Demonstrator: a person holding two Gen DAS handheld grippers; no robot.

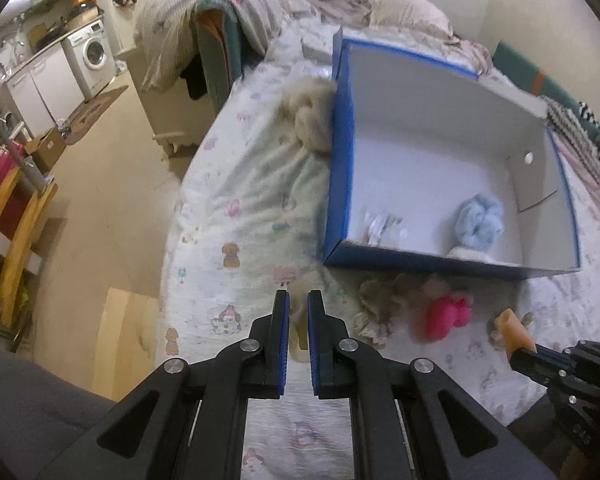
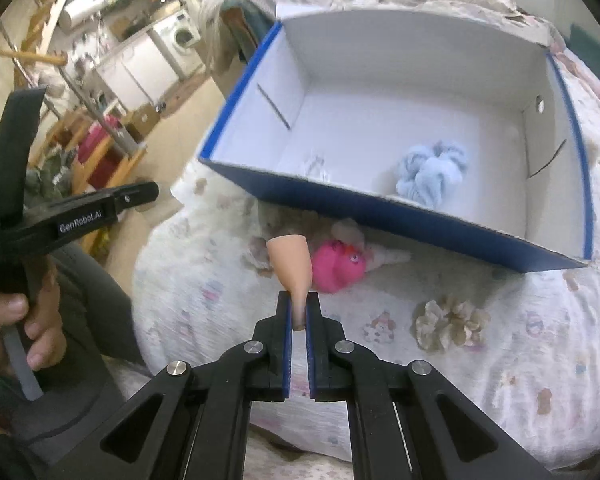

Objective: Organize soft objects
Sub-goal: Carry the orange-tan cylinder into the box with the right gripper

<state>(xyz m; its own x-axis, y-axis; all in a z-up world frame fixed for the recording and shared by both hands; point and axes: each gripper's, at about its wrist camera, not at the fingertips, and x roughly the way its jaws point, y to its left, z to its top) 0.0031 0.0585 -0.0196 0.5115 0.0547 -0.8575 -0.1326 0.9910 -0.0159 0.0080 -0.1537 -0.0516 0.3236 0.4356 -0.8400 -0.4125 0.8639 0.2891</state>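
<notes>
A blue box (image 1: 342, 168) with a white inside lies open on the patterned bed sheet. A light blue fluffy bundle (image 1: 478, 220) (image 2: 432, 172) rests in its near corner. In front of the box lie a pink plush toy (image 1: 448, 314) (image 2: 338, 266) and a beige frilly scrunchie (image 2: 450, 322). My left gripper (image 1: 298, 300) is shut on a pale cream soft piece (image 1: 298, 336) that hangs between its pads. My right gripper (image 2: 299, 300) is shut on a peach cone-shaped soft piece (image 2: 290, 264) just short of the pink toy. That peach piece (image 1: 514, 326) also shows low on the right in the left wrist view.
A cream fluffy bundle (image 1: 310, 120) lies against the box's left wall. Blankets (image 1: 228, 4) and a pillow (image 1: 410, 10) pile up behind the box. The bed edge drops to the floor (image 1: 112, 184) on the left. A person's hand (image 2: 20, 320) grips the left gripper's handle.
</notes>
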